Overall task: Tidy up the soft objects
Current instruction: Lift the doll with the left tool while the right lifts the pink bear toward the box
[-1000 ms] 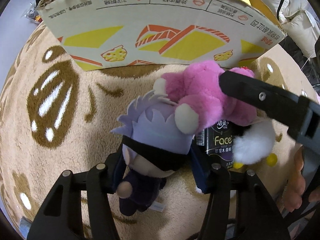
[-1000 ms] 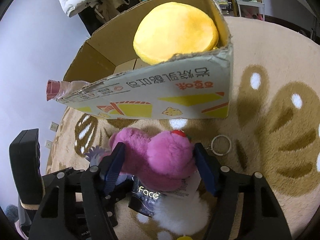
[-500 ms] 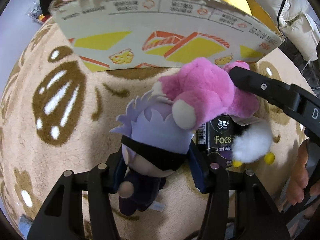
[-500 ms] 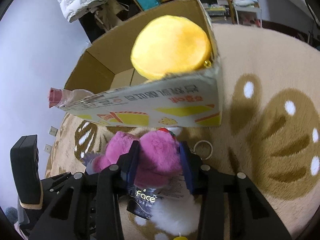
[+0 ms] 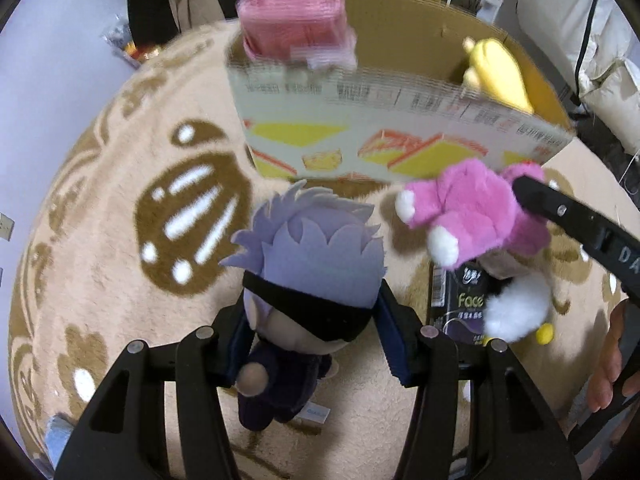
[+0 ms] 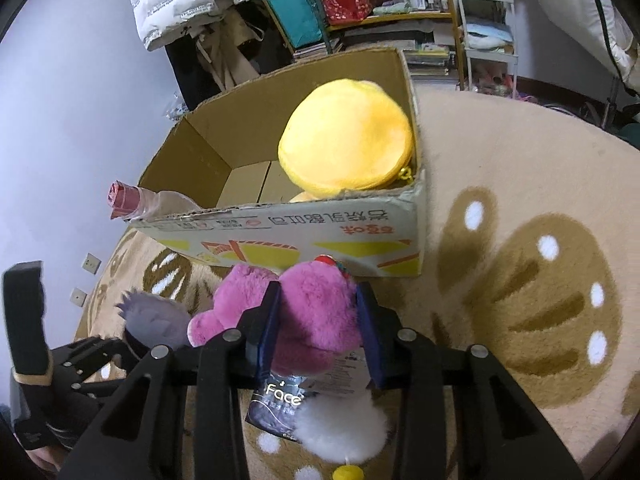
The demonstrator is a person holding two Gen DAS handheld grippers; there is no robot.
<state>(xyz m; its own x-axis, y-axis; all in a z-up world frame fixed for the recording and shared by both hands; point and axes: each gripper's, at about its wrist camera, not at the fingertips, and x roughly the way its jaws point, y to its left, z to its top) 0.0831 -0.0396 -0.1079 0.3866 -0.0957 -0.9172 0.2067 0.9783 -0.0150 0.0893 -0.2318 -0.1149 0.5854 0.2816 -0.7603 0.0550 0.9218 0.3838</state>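
A doll with lilac spiky hair and a black blindfold (image 5: 316, 264) hangs in my left gripper (image 5: 316, 332), whose pads squeeze its head from both sides. The doll's dark body dangles below, above the rug. A pink plush (image 6: 316, 312) sits between the blue pads of my right gripper (image 6: 318, 328); the jaws are closing and press into its fur. The left wrist view shows the same pink plush (image 5: 476, 212) to the right of the doll, with a right gripper finger (image 5: 560, 212) against it. Ahead stands an open cardboard box (image 6: 280, 236) holding a round yellow plush (image 6: 344, 144).
Under the pink plush lie a black tissue pack marked Face (image 6: 280, 396) and a white fluffy pompom (image 6: 340, 428) on the beige and brown rug (image 6: 520, 208). A pink-capped plastic item (image 6: 124, 200) sticks out at the box's left corner. Shelves and clutter (image 6: 360, 8) stand behind.
The right jaws have closed in on the pink plush. Both grippers have risen with their toys, and more of the box's inside shows. The pink plush has drawn away from the doll.
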